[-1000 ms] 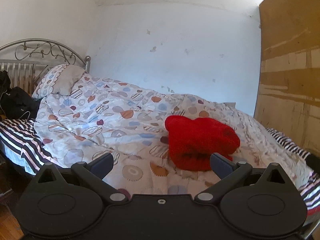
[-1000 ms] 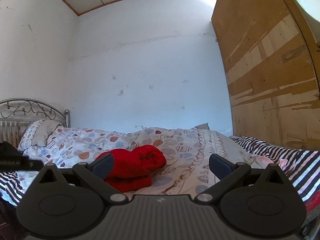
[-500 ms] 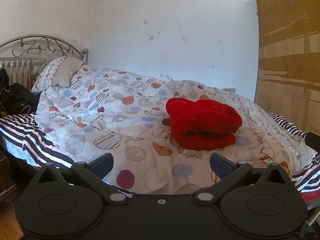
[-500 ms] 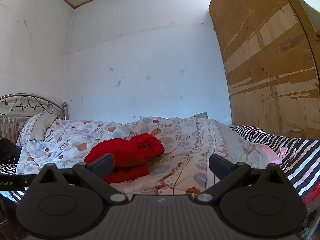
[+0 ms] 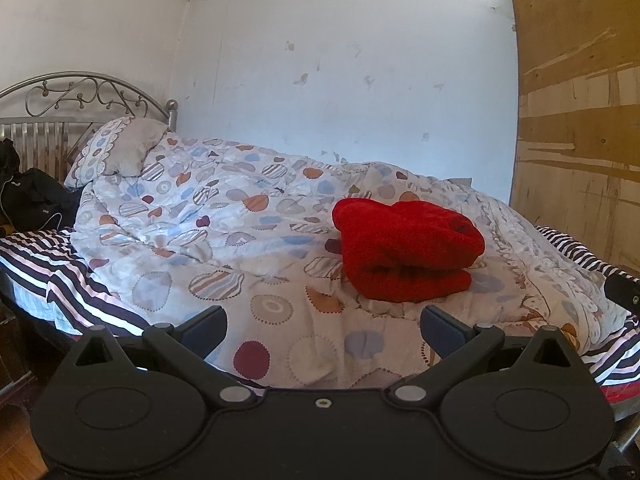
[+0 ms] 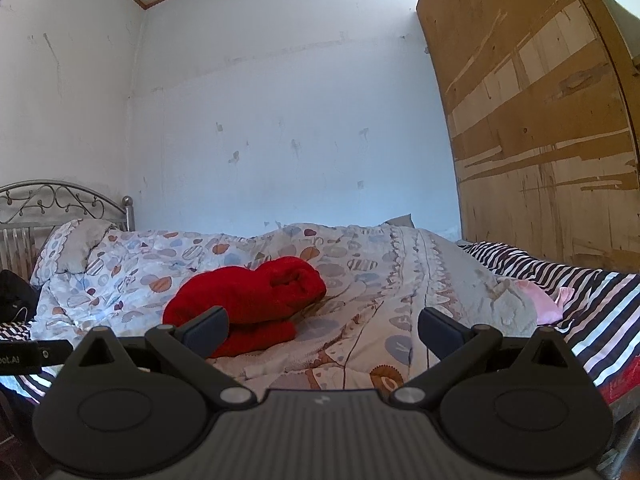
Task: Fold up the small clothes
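A red fleecy garment (image 5: pixel 404 254) lies folded in a thick bundle on the patterned duvet (image 5: pixel 224 240), right of centre in the left wrist view. The same bundle (image 6: pixel 248 300) shows left of centre in the right wrist view. My left gripper (image 5: pixel 323 330) is open and empty, held back from the bed's near edge, well short of the bundle. My right gripper (image 6: pixel 323 330) is open too, with nothing between its fingers; its left fingertip overlaps the bundle in the picture but is nearer the camera.
A pillow (image 5: pixel 120 152) and metal headboard (image 5: pixel 84 96) stand at the left, with a black bag (image 5: pixel 32 196) beside them. A plywood board (image 6: pixel 532 120) leans at the right. A pink cloth (image 6: pixel 540 300) lies on the striped sheet (image 6: pixel 576 292).
Both grippers have drawn back from the bed and stayed open. The red bundle now sits farther off and higher in the left view; it has not moved on the duvet.
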`<state>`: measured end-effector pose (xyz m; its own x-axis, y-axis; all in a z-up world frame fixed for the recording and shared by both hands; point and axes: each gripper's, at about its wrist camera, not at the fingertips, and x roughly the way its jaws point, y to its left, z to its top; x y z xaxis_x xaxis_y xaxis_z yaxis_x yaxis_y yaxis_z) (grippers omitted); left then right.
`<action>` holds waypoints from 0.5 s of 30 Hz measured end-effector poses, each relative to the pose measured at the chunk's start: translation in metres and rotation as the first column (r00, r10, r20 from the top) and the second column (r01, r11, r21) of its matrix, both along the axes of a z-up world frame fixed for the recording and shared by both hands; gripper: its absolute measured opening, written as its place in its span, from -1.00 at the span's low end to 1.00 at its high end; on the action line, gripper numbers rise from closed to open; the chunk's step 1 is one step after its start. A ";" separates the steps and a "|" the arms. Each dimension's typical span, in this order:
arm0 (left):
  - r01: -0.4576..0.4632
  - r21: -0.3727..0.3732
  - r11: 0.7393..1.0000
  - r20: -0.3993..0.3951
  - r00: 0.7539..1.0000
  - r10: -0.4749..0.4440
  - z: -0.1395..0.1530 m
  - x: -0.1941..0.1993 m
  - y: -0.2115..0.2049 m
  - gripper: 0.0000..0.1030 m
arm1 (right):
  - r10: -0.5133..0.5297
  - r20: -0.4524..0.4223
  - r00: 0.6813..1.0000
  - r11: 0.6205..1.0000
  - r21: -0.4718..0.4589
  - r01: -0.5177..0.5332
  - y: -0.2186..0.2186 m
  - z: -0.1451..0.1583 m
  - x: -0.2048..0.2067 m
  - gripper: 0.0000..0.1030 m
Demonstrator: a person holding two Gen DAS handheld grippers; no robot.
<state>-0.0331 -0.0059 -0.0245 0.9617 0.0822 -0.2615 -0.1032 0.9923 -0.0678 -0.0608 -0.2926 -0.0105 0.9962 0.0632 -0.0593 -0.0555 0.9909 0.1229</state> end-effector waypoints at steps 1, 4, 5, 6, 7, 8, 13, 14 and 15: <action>0.000 0.000 1.000 0.000 1.000 0.000 0.000 0.000 0.000 0.99 | 0.004 -0.005 1.000 1.000 -0.006 -0.004 0.001 0.000 0.001 1.00; 0.000 0.000 1.000 -0.001 1.000 0.000 0.000 -0.001 0.000 0.99 | 0.023 -0.008 1.000 0.999 -0.029 -0.024 0.004 -0.001 0.001 1.00; 0.000 0.000 1.000 -0.001 1.000 0.000 0.000 0.000 0.000 0.99 | 0.029 -0.006 1.000 0.999 -0.037 -0.029 0.005 -0.001 0.000 1.00; 0.000 0.001 1.000 -0.001 1.000 0.000 0.000 0.000 0.000 0.99 | 0.034 -0.005 0.999 0.998 -0.044 -0.034 0.007 -0.001 0.000 1.00; 0.000 0.001 1.000 -0.001 1.000 0.000 0.000 0.000 0.000 0.99 | 0.037 -0.006 0.999 0.998 -0.049 -0.038 0.008 -0.001 0.000 1.00; 0.000 0.000 1.000 0.000 1.000 0.000 0.000 0.000 0.000 0.99 | 0.040 -0.007 0.999 0.998 -0.053 -0.040 0.008 -0.001 0.001 1.00; 0.000 0.000 1.000 0.000 1.000 0.000 0.000 0.000 0.001 0.99 | 0.039 -0.020 0.999 0.998 -0.045 -0.039 0.008 -0.001 0.002 1.00; 0.000 0.000 1.000 -0.001 1.000 0.000 0.000 0.000 0.001 0.99 | 0.037 -0.022 0.999 0.998 -0.042 -0.038 0.008 -0.001 0.003 1.00; 0.001 0.001 1.000 -0.001 1.000 -0.001 0.000 0.000 0.001 0.99 | 0.036 -0.024 0.999 0.999 -0.038 -0.037 0.007 -0.001 0.003 1.00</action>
